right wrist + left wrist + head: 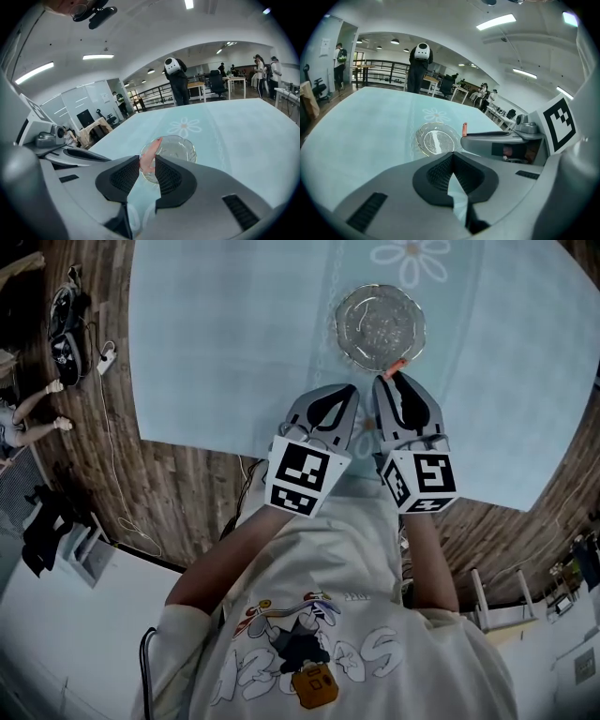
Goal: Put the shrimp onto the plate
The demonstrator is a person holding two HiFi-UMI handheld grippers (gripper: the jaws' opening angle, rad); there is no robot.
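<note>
A pinkish-orange shrimp [149, 157] sticks up between the pads of my right gripper [148, 165], which is shut on it. In the head view the shrimp [397, 367] pokes out of that gripper [395, 380] just short of the near rim of the clear glass plate [349, 306]. The plate [185, 146] sits empty on the pale blue tablecloth [216, 334]. My left gripper [349, 390] is beside the right one, shut with nothing in it. From the left gripper view its tips [453, 157] meet, with the plate [421, 140] ahead and the shrimp's tip [464, 128] to the right.
A daisy print [410, 256] lies on the cloth beyond the plate. The table's near edge [234, 452] runs under both grippers, over a wooden floor with cables and a power strip [105, 360] at the left. A person [177, 79] stands at the table's far end.
</note>
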